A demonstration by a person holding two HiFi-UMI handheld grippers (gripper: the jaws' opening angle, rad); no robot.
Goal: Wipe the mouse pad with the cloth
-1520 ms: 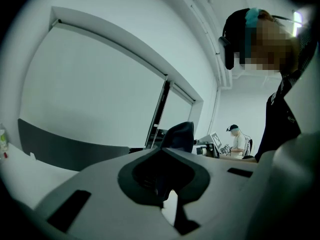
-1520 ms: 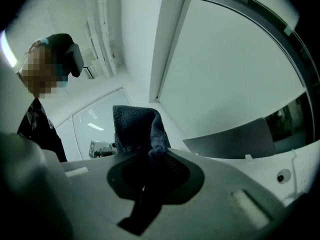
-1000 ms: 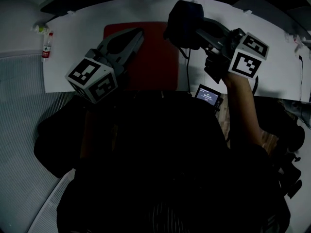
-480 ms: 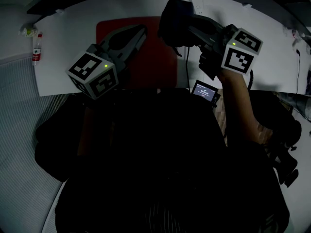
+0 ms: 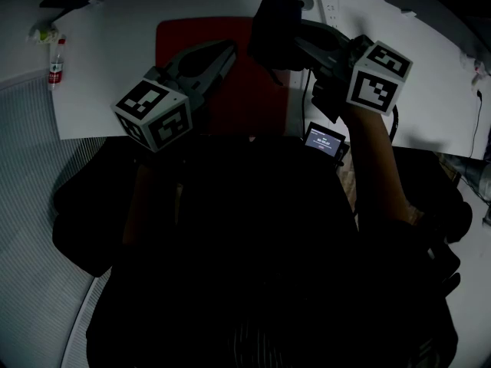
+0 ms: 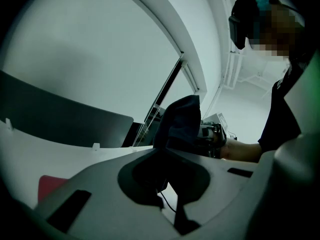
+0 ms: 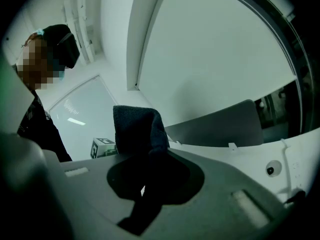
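A red mouse pad [image 5: 230, 75] lies on the white table [image 5: 107, 52]. My right gripper [image 5: 295, 41] is shut on a dark cloth [image 5: 275, 31], which hangs bunched over the pad's far right corner. In the right gripper view the cloth [image 7: 137, 129] stands up from the jaws. My left gripper [image 5: 225, 52] hovers over the pad's left half, its jaws shut with nothing between them. The left gripper view shows the cloth [image 6: 181, 119] just beyond its own jaws and a sliver of the pad [image 6: 50, 186] at the lower left.
A small bottle [image 5: 55, 66] stands at the table's left edge. A little lit screen [image 5: 324, 139] sits at the near edge, with a black cable [image 5: 305, 102] running to it. A dark panel [image 7: 220, 126] rises behind the table. The person's dark body fills the lower head view.
The right gripper has carried the cloth a little left, over the pad's right edge. The left gripper has stayed over the pad. The head camera has shifted slightly.
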